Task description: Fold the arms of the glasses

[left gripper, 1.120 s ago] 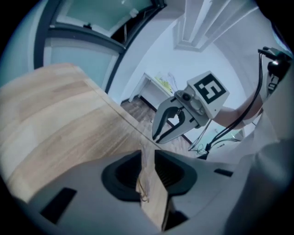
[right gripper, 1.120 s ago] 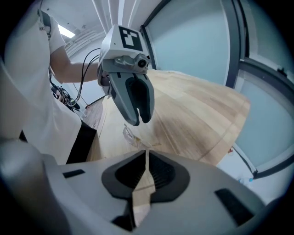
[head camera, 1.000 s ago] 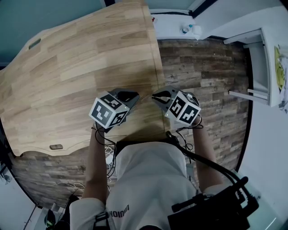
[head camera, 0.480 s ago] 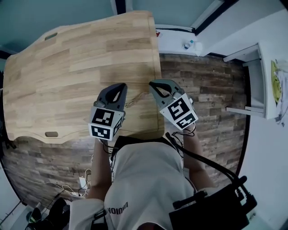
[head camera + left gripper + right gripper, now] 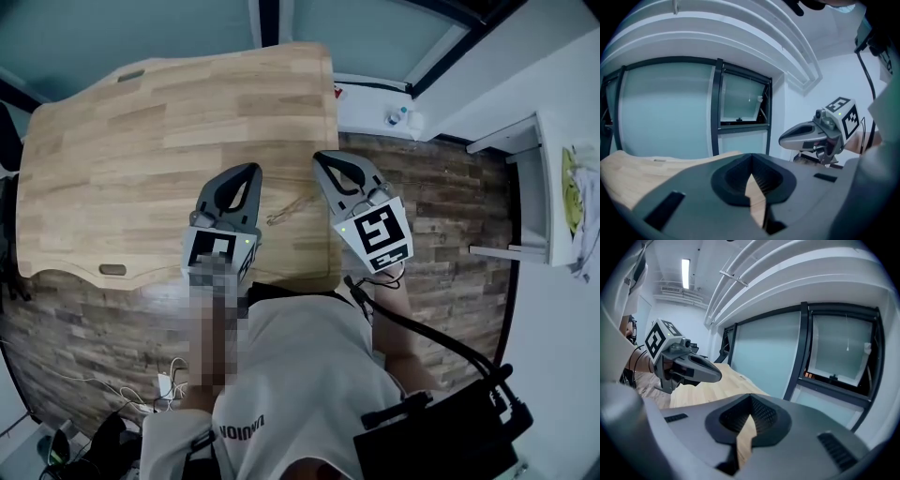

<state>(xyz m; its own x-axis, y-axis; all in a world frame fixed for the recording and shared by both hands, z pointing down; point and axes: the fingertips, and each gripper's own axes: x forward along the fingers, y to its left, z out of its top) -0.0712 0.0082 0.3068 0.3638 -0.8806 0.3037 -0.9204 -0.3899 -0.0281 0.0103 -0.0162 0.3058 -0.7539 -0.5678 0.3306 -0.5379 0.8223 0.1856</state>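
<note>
Wood table [image 5: 141,141] bears thin-framed glasses [image 5: 286,210] near its right edge, between your left gripper [image 5: 246,172] and right gripper [image 5: 325,159], both pressed together, empty. Probably light and fragile; pinch each arm gently.

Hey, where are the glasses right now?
In the head view, the glasses lie on the wooden table near its right edge, between the left gripper and the right gripper, held by neither.
</note>
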